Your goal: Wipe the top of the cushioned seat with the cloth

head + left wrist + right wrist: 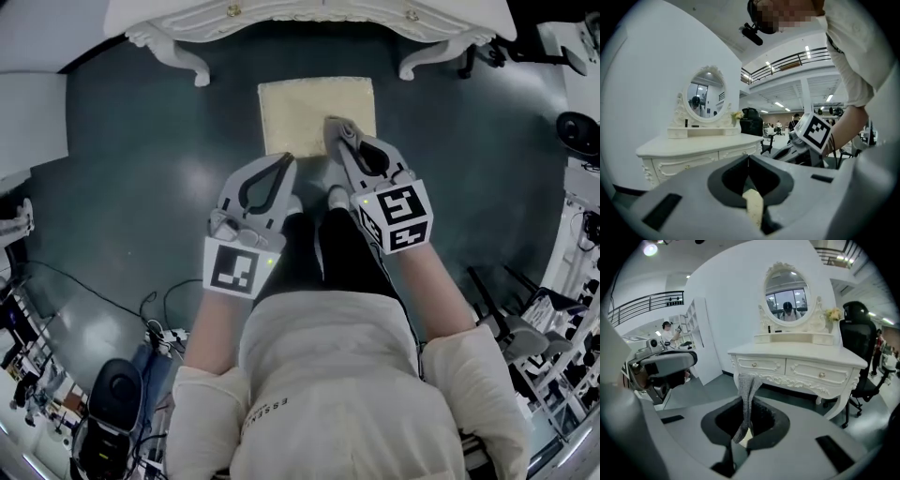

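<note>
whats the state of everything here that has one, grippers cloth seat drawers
left hand-held gripper: jaws shut, nothing gripped
right hand-held gripper: shut on the cloth
cloth: bunched, pinched in the jaws, over the seat, contact unclear
cushioned seat: standing on the floor before the dressing table
dressing table drawers: closed

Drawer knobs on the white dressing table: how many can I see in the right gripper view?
2. One knob is on the left drawer, the other on the right drawer. More may be hidden on the sides of the table.
</note>
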`<action>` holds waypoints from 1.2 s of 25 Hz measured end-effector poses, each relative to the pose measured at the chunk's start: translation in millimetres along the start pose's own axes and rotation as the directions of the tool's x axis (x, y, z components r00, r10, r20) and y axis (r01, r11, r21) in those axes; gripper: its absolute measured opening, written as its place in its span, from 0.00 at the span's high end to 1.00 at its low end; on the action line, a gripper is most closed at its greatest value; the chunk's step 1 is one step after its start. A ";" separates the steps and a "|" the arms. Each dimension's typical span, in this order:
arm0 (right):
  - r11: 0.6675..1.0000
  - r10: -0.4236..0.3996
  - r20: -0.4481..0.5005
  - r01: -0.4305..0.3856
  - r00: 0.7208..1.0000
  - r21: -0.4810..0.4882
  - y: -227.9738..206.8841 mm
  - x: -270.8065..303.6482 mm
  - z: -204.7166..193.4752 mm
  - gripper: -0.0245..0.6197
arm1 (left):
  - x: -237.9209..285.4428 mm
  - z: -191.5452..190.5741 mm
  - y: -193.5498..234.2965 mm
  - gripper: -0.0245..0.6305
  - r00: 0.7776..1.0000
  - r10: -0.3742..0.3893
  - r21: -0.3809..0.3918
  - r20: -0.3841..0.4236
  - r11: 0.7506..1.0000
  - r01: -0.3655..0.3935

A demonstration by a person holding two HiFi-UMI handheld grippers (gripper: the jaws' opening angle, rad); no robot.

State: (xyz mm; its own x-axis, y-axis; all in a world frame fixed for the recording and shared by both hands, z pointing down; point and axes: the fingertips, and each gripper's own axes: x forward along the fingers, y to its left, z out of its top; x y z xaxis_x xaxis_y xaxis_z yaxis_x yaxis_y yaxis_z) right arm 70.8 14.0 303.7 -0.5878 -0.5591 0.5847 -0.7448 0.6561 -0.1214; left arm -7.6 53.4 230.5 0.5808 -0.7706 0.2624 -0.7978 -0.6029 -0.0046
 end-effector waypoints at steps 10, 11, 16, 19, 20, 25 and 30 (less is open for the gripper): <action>0.998 -0.020 0.230 0.031 0.973 -0.046 22.7 -92.0 102.8 0.91 | -47.8 114.3 -4.5 0.96 0.994 0.023 0.075 0.110 0.997 -0.031; 0.998 -0.018 0.245 0.032 0.969 -0.052 23.8 -101.0 108.8 0.92 | -49.9 122.3 -5.9 0.96 0.992 0.028 0.084 0.119 0.996 -0.038; 0.998 -0.031 0.284 0.045 0.958 -0.043 22.5 -136.7 127.4 0.92 | -56.0 153.6 -3.8 0.96 0.986 0.102 0.059 0.130 0.992 -0.111; 0.999 -0.029 0.342 0.043 0.939 -0.032 18.3 -157.9 143.6 0.92 | -59.7 174.1 -4.5 0.96 0.980 0.119 0.042 0.157 0.991 -0.127; 0.999 -0.025 0.371 0.040 0.928 -0.033 16.8 -164.7 150.6 0.91 | -60.8 179.6 -5.1 0.96 0.979 0.121 0.046 0.161 0.991 -0.130; 0.997 -0.008 0.464 0.044 0.886 -0.067 8.9 -184.2 177.2 0.92 | -63.6 200.2 -5.6 0.96 0.971 0.140 0.073 0.194 0.985 -0.157; 0.993 -0.024 0.473 0.077 0.881 -0.093 2.0 -188.1 187.6 0.91 | -64.6 209.7 1.2 0.96 0.961 0.167 0.076 0.220 0.979 -0.188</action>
State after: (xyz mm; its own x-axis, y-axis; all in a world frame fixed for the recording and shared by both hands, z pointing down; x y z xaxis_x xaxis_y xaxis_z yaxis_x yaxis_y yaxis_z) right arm 120.6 25.4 43.0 -0.6489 -0.7482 0.1381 -0.7555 0.6551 -0.0009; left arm -12.1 59.2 11.2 0.4605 -0.8868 0.0392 -0.8779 -0.4615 -0.1273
